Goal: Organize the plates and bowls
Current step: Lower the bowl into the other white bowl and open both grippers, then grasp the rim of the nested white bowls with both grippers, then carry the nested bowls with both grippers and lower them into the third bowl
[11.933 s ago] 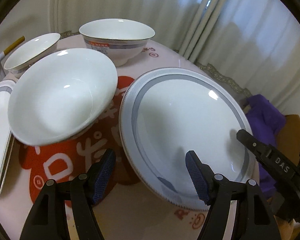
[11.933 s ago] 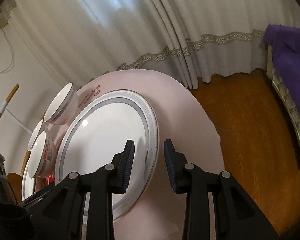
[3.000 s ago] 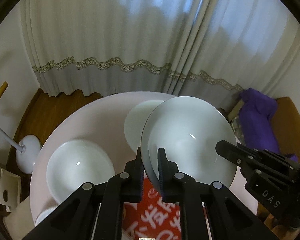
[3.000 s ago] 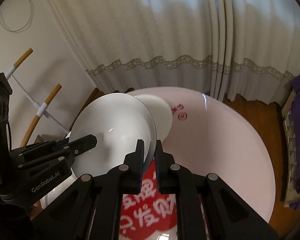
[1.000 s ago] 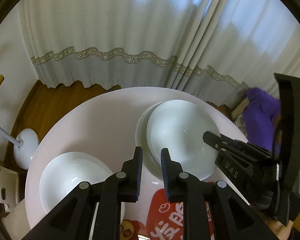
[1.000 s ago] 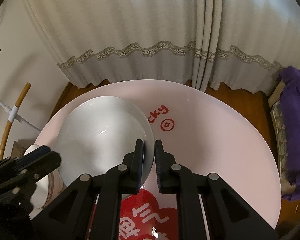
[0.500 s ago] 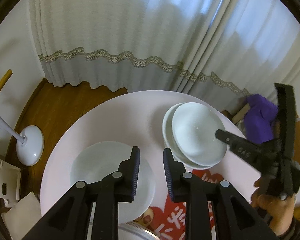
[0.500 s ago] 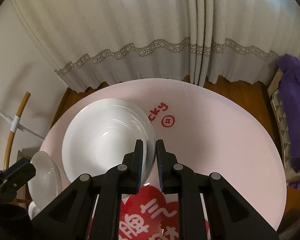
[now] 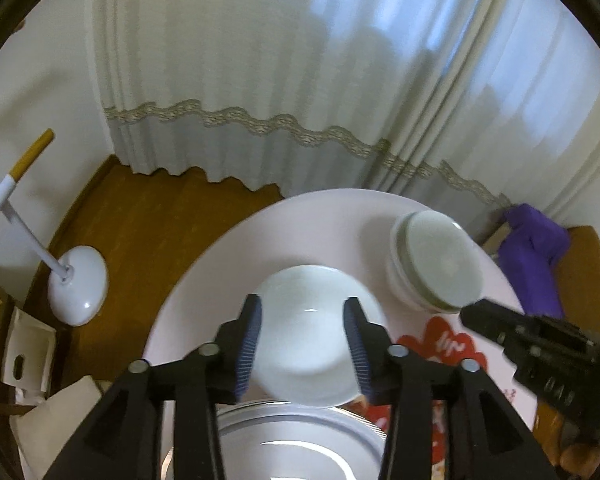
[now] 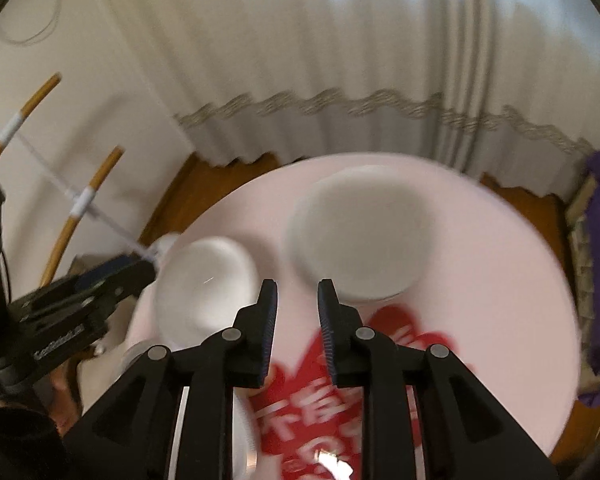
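Two stacked white bowls stand at the far right of the round pink table; in the right wrist view the stack is blurred. A single white bowl stands nearer, seen between the fingers of my open, empty left gripper, which hovers above it; it also shows in the right wrist view. A grey-rimmed plate lies at the near edge. My right gripper is open a little and empty, above the table and back from the stack.
A red cartoon print marks the tablecloth. White curtains hang behind. A white lamp base stands on the wooden floor at left. A purple cloth lies at right.
The large bowl has been set into the bowl at the far side and both grippers have let go. My left gripper opened wide and moved over the single bowl. My right gripper opened a little and drew back.
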### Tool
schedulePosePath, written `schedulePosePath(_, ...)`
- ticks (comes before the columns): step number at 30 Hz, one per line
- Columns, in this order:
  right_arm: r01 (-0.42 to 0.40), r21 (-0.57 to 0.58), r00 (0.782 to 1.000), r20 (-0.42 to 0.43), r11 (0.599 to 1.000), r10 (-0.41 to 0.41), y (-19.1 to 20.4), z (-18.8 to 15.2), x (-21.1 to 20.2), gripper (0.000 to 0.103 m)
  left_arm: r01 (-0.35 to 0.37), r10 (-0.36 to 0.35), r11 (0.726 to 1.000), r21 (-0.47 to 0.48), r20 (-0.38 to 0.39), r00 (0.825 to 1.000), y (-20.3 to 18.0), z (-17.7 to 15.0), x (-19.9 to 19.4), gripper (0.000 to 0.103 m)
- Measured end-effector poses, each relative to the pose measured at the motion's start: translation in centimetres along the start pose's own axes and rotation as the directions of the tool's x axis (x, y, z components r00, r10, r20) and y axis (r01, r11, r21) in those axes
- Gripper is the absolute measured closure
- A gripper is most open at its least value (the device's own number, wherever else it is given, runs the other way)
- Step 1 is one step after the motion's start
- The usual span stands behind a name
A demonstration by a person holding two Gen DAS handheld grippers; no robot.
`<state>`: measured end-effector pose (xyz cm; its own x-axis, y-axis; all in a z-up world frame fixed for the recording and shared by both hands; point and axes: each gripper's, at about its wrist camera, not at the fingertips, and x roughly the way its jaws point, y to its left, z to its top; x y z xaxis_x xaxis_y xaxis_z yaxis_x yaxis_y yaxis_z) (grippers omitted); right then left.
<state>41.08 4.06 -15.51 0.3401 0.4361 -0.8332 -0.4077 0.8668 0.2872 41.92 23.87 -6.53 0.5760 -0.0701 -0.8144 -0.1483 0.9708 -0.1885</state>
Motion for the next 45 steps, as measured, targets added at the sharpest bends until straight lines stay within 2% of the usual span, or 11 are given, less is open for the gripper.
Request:
schedulePosePath(4, -0.006, -0.013, 0.999, -0.053, 1.000, 0.005, 1.8, -0.7, 2.4, 0.081, -0.032, 0.032, 0.999, -0.009, -0.022, 0.999, 1.3, -1.4, -0.3, 0.059)
schedulePosePath(9, 0.006, 0.016, 0.994, -0.105, 1.000, -0.004, 1.7, -1.2, 5.1, 0.081, -0.053, 0.053, 0.999, 0.001, -0.082, 0.995, 1.2, -1.7, 1.5, 0.059)
schedulePosePath(15, 0.007, 0.033, 0.989, -0.151, 0.999, -0.002, 1.2, -1.3, 7.2, 0.081, -0.054, 0.058, 0.998, 0.032, -0.147, 0.987, -0.6, -0.4, 4.8, 0.060)
schedulePosePath(20, -0.025, 0.046, 0.987, -0.158, 0.999, 0.032, 0.8, -1.3, 8.0, 0.082, -0.047, 0.054, 0.998, 0.043, -0.186, 0.981, -1.5, 1.3, 7.0, 0.077)
schedulePosePath(23, -0.053, 0.053, 0.985, -0.161, 0.997, 0.061, 0.7, -1.2, 8.4, 0.090, -0.066, 0.075, 0.996, 0.056, -0.197, 0.978, -1.7, 2.1, 7.8, 0.090)
schedulePosePath(25, -0.056, 0.049, 0.985, -0.160, 0.997, 0.063, 0.8, -1.2, 8.4, 0.091, -0.087, 0.097, 0.994, 0.060, -0.194, 0.976, -1.9, 2.6, 8.4, 0.094)
schedulePosePath(33, -0.065, 0.027, 0.990, -0.126, 0.997, 0.068, 0.9, -1.6, 7.1, 0.091, -0.093, 0.102, 0.994, 0.058, -0.174, 0.980, -2.9, 2.0, 8.7, 0.094)
schedulePosePath(45, -0.073, 0.019, 0.997, -0.031, 0.997, 0.074, 0.6, -1.4, 0.7, 0.091, -0.079, 0.084, 0.992, 0.101, -0.047, 0.995, -7.0, 0.0, 1.7, 0.095)
